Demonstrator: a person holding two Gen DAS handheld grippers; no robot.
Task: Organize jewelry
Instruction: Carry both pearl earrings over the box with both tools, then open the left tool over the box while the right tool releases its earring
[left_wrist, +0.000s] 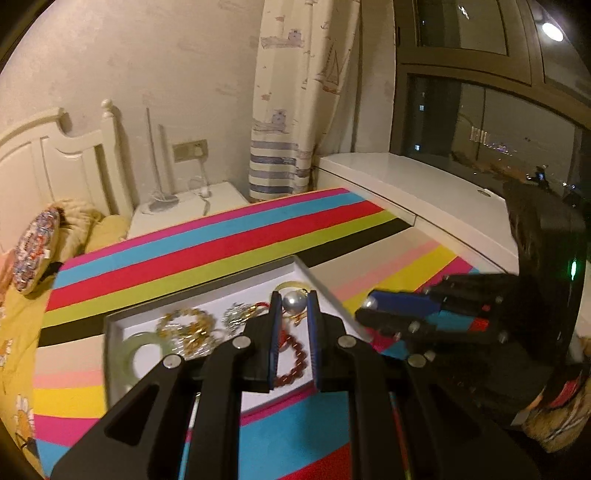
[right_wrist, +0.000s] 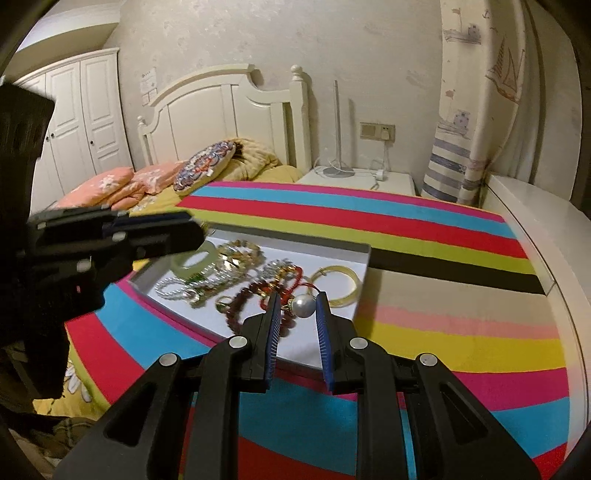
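**Two pearls pinched, both easy to lose**

Your left tongs (left_wrist: 293, 301) are nearly shut on a pearl (left_wrist: 294, 303) at their very tips, over the far right of the white tray (left_wrist: 112, 350). Your right tongs (right_wrist: 297, 306) grip a second pearl (right_wrist: 305, 305) by its gold fitting, over the tray's near right. These smooth beads could squirt free if you tilt or ease off, then land in the tangled bracelets (right_wrist: 236, 254) or roll across the striped cover (right_wrist: 443, 332).

Your left gripper (left_wrist: 294, 300) tilts downward, its 2 fingers pinching a pearl (left_wrist: 294, 304) at the tips — your right gripper (right_wrist: 298, 304), just beside it and angled toward it, nips a second pearl (right_wrist: 305, 307) likewise.
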